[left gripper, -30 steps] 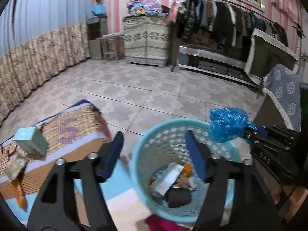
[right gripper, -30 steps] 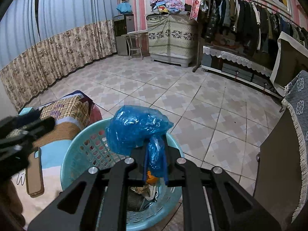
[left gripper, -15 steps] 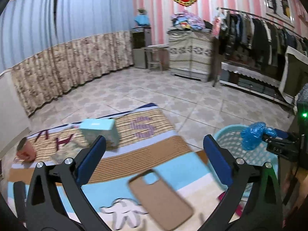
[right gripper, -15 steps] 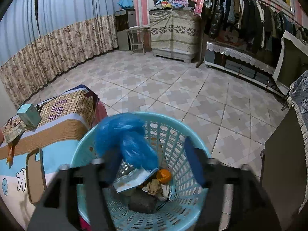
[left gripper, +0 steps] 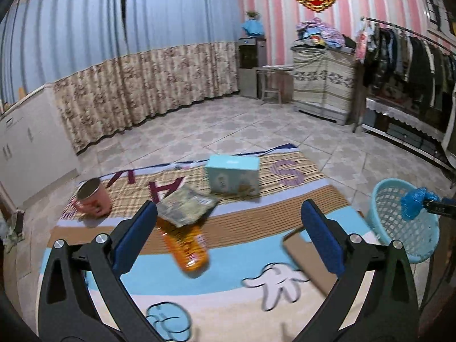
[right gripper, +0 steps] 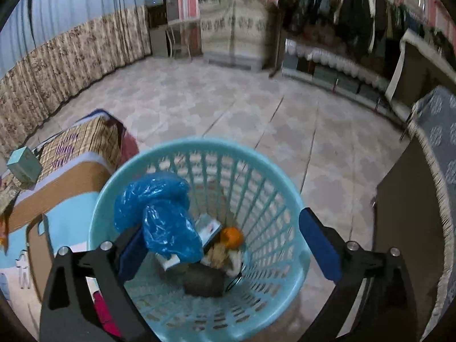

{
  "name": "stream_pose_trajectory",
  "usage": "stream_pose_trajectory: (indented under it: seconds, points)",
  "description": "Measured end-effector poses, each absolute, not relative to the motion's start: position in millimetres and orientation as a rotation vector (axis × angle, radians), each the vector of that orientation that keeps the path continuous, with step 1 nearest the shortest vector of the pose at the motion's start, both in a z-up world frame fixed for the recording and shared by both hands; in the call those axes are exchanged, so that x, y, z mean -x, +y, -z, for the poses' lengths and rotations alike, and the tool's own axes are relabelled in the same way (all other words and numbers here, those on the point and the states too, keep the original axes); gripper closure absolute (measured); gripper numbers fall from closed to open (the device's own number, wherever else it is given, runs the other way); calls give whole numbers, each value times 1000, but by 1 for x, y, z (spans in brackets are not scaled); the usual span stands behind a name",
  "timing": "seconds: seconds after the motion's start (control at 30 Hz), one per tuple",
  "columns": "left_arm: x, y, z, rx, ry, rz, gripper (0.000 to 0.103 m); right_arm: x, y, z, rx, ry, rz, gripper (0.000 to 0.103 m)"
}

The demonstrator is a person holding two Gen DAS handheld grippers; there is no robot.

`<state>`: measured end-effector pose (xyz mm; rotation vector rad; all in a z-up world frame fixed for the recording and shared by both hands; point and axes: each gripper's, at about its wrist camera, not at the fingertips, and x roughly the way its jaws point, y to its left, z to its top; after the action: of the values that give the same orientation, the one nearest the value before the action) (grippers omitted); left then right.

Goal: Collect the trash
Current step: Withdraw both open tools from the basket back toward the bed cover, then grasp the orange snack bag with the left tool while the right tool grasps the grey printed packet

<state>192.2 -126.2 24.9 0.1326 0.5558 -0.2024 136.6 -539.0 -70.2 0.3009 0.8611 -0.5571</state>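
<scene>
My left gripper point(left gripper: 228, 208) stands wide open above a patterned mat point(left gripper: 256, 293), nothing between its fingers. Just ahead of it lie an orange bottle point(left gripper: 185, 245), a crumpled wrapper point(left gripper: 185, 205) and a teal box point(left gripper: 232, 176). Over the light-blue basket point(right gripper: 285, 193) my right gripper point(right gripper: 221, 225) has its jaws opening wide. A blue plastic bag point(right gripper: 162, 216) rests against the left finger only, over the basket's mouth. In the basket lie an orange point(right gripper: 231, 236), a small carton and a dark lump. The left wrist view shows the basket point(left gripper: 404, 222) and bag point(left gripper: 413, 203) at far right.
A pink cup point(left gripper: 92, 199) lies on the mat's far left and a brown phone case point(left gripper: 310, 259) near its right edge. Tiled floor point(right gripper: 228, 105) stretches beyond. A dark cabinet with a fringed cloth point(right gripper: 436, 148) stands right of the basket; a clothes rack lines the back wall.
The left gripper swung left, away from the basket to over the mat, and opened fully. The right gripper's jaws parted from the blue bag and dipped toward the basket.
</scene>
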Motion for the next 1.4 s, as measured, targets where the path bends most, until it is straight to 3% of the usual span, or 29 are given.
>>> stream_pose_trajectory:
  seconds: [0.43, 0.6, 0.87, 1.4]
  points:
    - [-215, -87, 13, -90, 646, 148, 6, -138, -555, 105, -517, 1017, 485, 7]
    - [-220, -83, 21, -82, 662, 139, 6, -156, -547, 112, -466, 1129, 448, 5]
    - [-222, -78, 27, -75, 673, 134, 6, -185, -520, 125, -133, 1382, 429, 5]
    - [-226, -77, 36, -56, 688, 139, 6, -168, -500, 98, -219, 1282, 296, 5]
